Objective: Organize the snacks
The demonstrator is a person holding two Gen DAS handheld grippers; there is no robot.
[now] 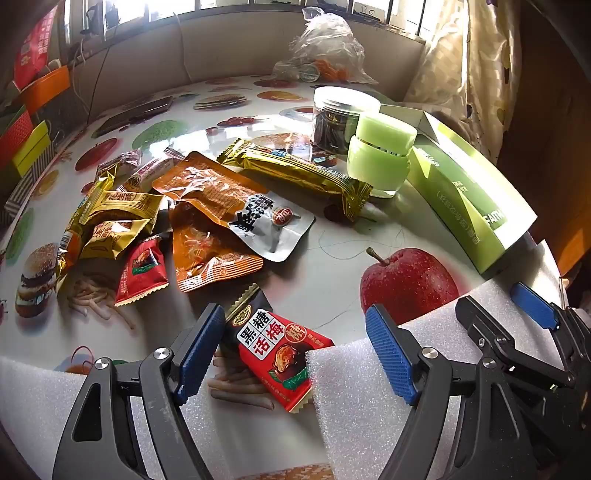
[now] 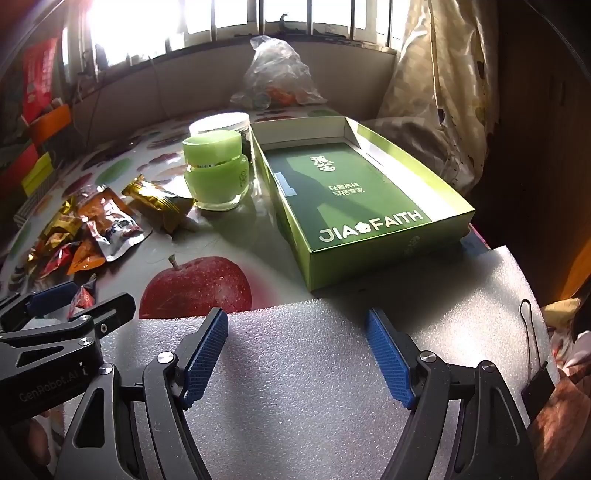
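Both tools, left point(image 1: 295, 350) and right point(image 2: 297, 356), gape empty near the "JIA FAITH" box point(image 2: 369, 229).

A home room: a worktop point(image 1: 325, 266) under a food-print cloth, a barred window point(image 2: 295, 18) far behind, a patterned curtain point(image 2: 436, 81) right.

- table point(image 1: 332, 266), glossy cloth printed with fruit and burgers; the big red apple point(image 1: 406, 284) is print, not real
- white foam sheet point(image 2: 295, 369) along near edge
- snack packets heaped left point(image 1: 122, 221): gold, orange, red
- red candy packet point(image 1: 277, 358) apart from heap, one end touching the foam
- long gold bar point(image 1: 295, 173) lying flat
- green jar point(image 1: 380, 158) upright, clear jar point(image 1: 336, 118) just behind it
- open green box point(image 2: 354, 184), right side
- plastic bag point(image 1: 325, 48) at far edge
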